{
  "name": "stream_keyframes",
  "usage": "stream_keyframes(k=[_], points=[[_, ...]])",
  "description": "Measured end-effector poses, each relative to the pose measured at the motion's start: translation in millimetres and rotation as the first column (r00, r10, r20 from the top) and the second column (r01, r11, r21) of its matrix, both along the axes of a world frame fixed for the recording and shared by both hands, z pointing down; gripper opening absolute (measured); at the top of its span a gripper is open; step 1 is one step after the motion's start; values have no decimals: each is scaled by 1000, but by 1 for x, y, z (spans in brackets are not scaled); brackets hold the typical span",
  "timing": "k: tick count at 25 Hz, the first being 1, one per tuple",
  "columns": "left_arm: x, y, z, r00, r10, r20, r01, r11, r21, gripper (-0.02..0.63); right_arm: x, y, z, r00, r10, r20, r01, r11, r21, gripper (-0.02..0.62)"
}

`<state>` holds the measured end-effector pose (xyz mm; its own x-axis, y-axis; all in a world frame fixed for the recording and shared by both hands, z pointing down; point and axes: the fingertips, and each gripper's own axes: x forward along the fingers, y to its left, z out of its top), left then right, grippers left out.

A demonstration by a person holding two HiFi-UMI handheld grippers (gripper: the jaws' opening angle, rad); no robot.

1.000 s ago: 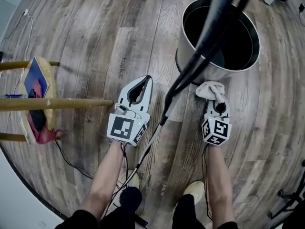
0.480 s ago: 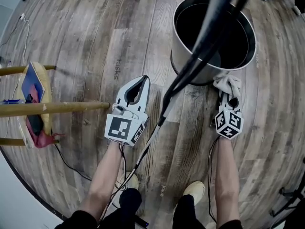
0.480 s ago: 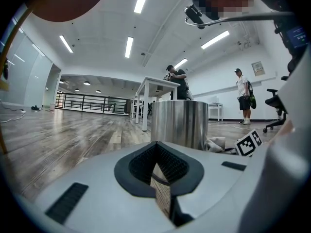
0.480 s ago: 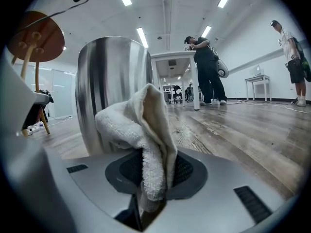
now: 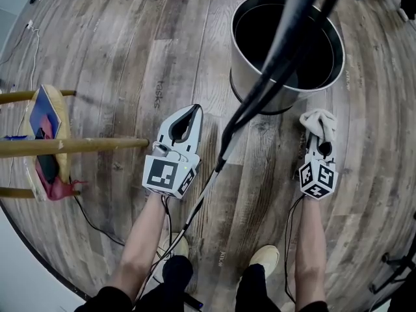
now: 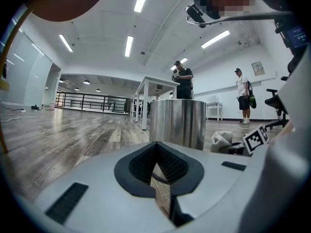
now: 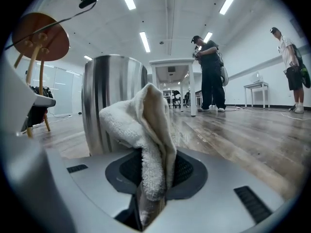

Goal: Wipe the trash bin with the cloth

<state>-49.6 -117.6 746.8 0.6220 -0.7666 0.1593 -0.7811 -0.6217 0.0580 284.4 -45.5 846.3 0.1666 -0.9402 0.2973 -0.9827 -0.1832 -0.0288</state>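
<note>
A round steel trash bin (image 5: pixel 286 47) with a black inside stands on the wood floor ahead of me; it also fills the middle of the left gripper view (image 6: pixel 178 123) and the left of the right gripper view (image 7: pixel 112 103). My right gripper (image 5: pixel 318 135) is shut on a white terry cloth (image 5: pixel 320 122) just right of the bin's base, apart from its wall. The cloth (image 7: pixel 144 135) bunches up out of the jaws. My left gripper (image 5: pixel 188 117) hovers left of the bin, shut with nothing in it (image 6: pixel 158 171).
A wooden stool (image 5: pixel 49 145) with red and blue things on it stands at the left. A black cable and pole (image 5: pixel 260 86) cross the head view over the bin. Two people (image 7: pixel 210 76) and a white table (image 7: pixel 172 84) stand far off.
My right gripper carried the cloth from the bin's front side round to its right and slightly back from the wall. The left gripper barely moved.
</note>
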Motion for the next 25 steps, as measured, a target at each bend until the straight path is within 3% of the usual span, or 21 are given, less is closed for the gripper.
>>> stream_keyframes(k=[5, 11, 14, 25], points=[[5, 4, -6, 1000, 4, -14, -4, 1000, 1, -5, -4, 30, -47, 1000, -26, 14, 24, 996, 89, 95], [16, 20, -27, 999, 30, -11, -30, 1000, -1, -5, -80, 47, -83, 977, -214, 10, 212, 972, 105, 95], [12, 35, -54, 999, 32, -12, -32, 999, -13, -5, -98, 59, -117, 971, -235, 51, 229, 967, 111, 95], [12, 85, -195, 998, 62, 7, -61, 995, -75, -5, -112, 97, -275, 964, -260, 53, 257, 964, 63, 95]])
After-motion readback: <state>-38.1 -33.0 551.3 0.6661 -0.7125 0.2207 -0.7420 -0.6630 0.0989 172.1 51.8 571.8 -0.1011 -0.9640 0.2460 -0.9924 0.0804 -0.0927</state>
